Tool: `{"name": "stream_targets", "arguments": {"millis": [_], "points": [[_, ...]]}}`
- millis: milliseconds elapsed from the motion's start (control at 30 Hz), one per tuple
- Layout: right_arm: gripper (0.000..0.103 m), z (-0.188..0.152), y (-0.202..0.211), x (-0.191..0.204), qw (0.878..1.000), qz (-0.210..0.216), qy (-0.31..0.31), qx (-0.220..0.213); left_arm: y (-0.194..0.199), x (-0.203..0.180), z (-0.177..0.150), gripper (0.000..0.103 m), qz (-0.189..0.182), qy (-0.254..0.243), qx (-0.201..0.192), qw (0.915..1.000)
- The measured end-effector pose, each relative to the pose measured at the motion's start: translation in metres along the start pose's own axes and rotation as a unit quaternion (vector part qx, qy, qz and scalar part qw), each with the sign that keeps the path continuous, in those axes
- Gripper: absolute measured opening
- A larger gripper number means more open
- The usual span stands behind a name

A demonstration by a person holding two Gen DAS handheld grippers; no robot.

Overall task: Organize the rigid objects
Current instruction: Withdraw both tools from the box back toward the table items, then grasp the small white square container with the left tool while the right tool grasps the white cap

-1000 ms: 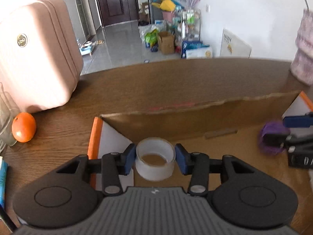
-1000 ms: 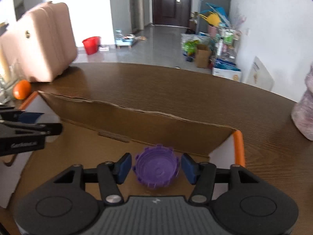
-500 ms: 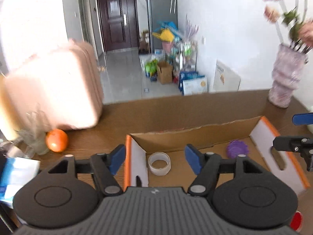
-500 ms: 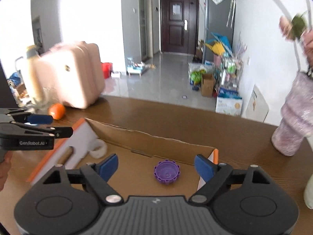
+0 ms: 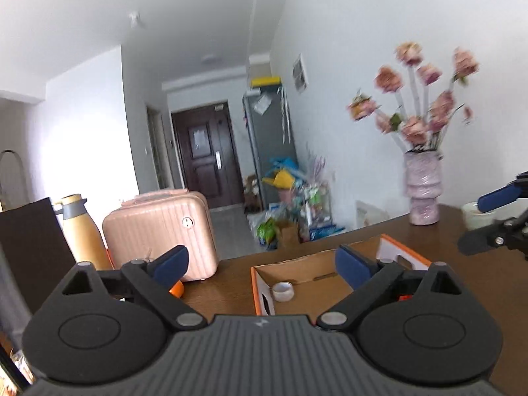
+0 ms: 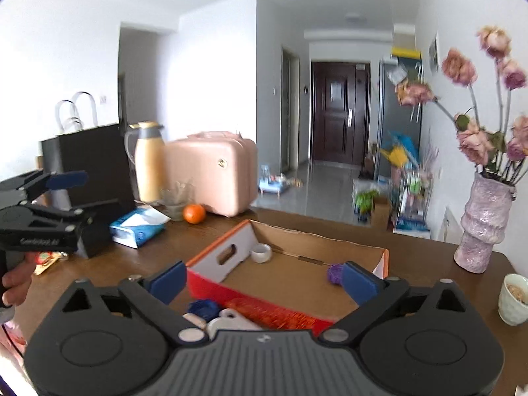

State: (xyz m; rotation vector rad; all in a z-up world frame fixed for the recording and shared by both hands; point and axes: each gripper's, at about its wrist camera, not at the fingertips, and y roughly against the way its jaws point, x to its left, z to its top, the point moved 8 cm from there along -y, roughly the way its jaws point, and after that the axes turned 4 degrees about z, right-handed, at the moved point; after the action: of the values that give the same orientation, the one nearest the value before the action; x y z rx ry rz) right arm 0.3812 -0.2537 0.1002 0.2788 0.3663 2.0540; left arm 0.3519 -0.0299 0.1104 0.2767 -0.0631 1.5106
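An open cardboard box (image 6: 297, 274) with orange-and-white flaps sits on the brown table. A clear tape roll (image 6: 261, 252) lies in its far left corner and also shows in the left wrist view (image 5: 282, 291). A purple cap (image 6: 335, 273) lies at the box's right side. My left gripper (image 5: 260, 262) is open and empty, held high behind the box (image 5: 297, 275). My right gripper (image 6: 262, 280) is open and empty, raised above the box's near edge. A blue object (image 6: 203, 308) and white pieces (image 6: 231, 320) lie in front of the box.
A pink case (image 6: 214, 171), a yellow flask (image 6: 148, 161), an orange (image 6: 194, 214), a tissue pack (image 6: 137, 226) and a black bag (image 6: 89, 161) stand at the left. A vase with flowers (image 6: 483, 224) and a white cup (image 6: 514, 298) stand at the right.
Both grippers let go of their items, opened wide, and pulled back and up from the box. The tape roll and purple cap now lie in the box.
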Motion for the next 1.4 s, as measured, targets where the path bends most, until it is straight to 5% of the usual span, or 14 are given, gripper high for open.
{"name": "stream_targets", "arguments": {"millis": [133,600,1000,1400], "points": [[0.101,-0.035,0.034,0.026,0.999,-0.008,-0.013,-0.034,0.053,0.000,-0.024,0.103,0.029,-0.004,-0.037,0.9989],[0.103,-0.154,0.117,0.072,0.995,-0.056,-0.058,-0.066,0.158,0.000,-0.129,0.103,0.055,0.034,-0.044,0.9969],[0.103,-0.175,0.112,0.074,0.992,-0.071,-0.072,-0.079,0.141,-0.008,-0.152,0.103,0.037,0.051,-0.032,0.9975],[0.103,-0.193,0.057,0.050,0.990,-0.118,-0.072,-0.024,0.064,-0.019,-0.187,0.103,0.024,0.043,0.091,0.9946]]}}
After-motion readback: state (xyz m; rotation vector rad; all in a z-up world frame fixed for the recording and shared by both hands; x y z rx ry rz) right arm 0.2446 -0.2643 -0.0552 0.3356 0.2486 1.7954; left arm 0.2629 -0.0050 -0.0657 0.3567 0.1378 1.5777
